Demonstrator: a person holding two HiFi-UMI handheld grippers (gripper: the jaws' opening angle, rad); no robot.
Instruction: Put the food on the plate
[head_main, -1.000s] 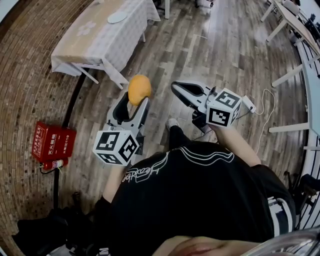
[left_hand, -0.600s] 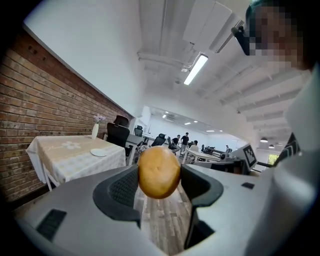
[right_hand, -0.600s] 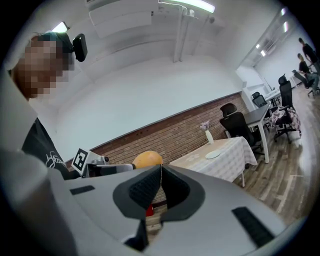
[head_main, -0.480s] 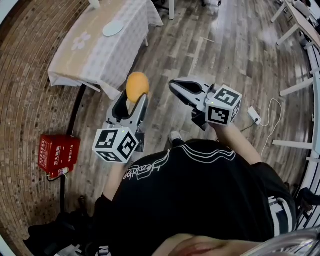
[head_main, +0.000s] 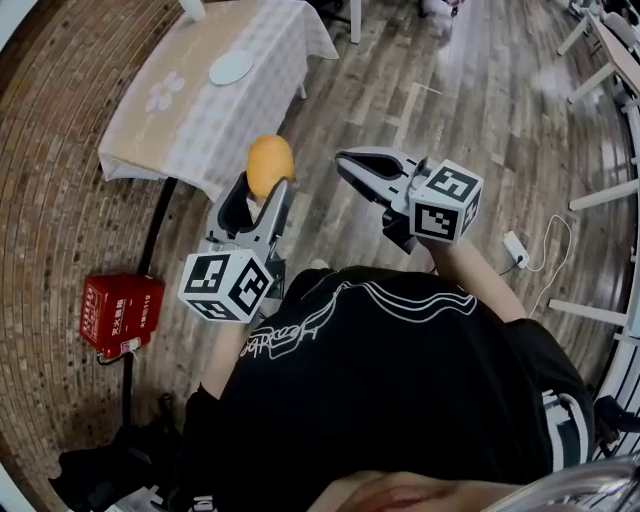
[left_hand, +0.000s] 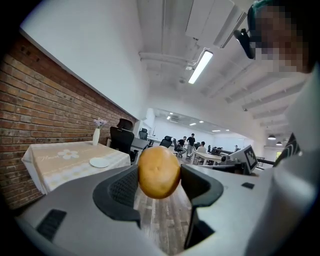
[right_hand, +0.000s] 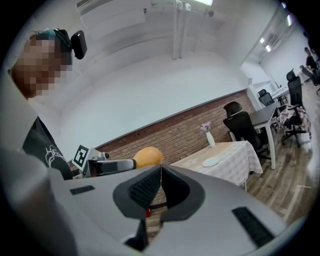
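A: L gripper (head_main: 258, 196)?
B: Its fingers (left_hand: 117, 187) pinched the potato (head_main: 270, 165), held mid-air. R gripper (right_hand: 160, 186): fingers pressed together, empty.
A: Step?
B: Transport, prob. The plate (head_main: 231, 67) sat on the counter (head_main: 180, 115), well apart. Next: walk over, lower it on.
A: Room?
B: Wood floor (head_main: 450, 110), brick wall (left_hand: 45, 100), chairs (left_hand: 120, 137).

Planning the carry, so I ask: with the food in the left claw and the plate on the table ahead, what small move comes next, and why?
Probably carry the left claw forward toward the table: it grips the round orange food, but the white plate lies well ahead, not under it yet.
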